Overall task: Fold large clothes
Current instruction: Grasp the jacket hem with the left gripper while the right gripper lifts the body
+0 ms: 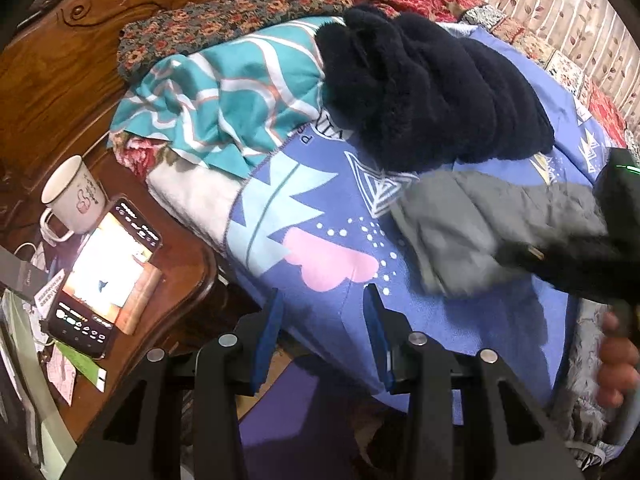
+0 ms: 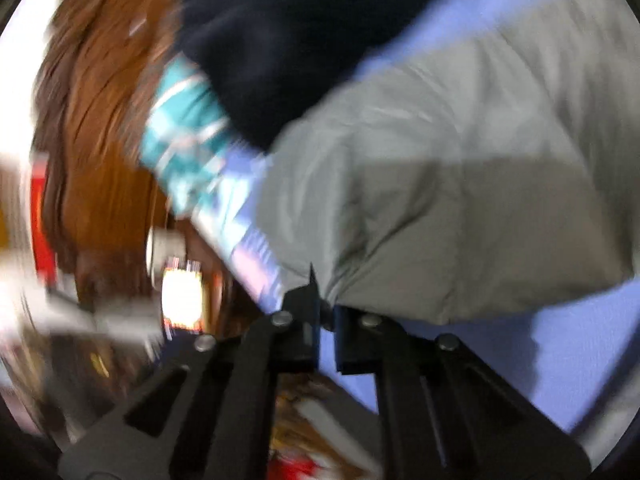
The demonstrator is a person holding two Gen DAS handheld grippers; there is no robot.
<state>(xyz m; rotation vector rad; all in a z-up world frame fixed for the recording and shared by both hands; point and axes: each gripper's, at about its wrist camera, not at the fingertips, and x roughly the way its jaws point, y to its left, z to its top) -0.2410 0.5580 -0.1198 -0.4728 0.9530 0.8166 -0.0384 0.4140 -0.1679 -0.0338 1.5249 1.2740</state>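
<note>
A grey garment point(image 1: 460, 232) lies crumpled on the blue patterned blanket point(image 1: 320, 208) that covers the bed. My right gripper point(image 2: 326, 304) is shut on this grey garment's point(image 2: 460, 184) near edge, the cloth bunched between its pads. In the left wrist view the right gripper point(image 1: 516, 254) comes in from the right, a hand point(image 1: 616, 360) behind it. A dark navy fleece garment point(image 1: 420, 92) sits piled just beyond the grey one. My left gripper point(image 1: 323, 296) hangs open over the blanket's near edge, nothing between its fingers.
A teal and white cloth point(image 1: 224, 104) and floral quilts point(image 1: 240, 16) are heaped against the carved wooden headboard point(image 1: 60, 80). To the left a wooden nightstand point(image 1: 180, 264) carries a white mug point(image 1: 74, 196), a lit phone point(image 1: 104, 276) and papers.
</note>
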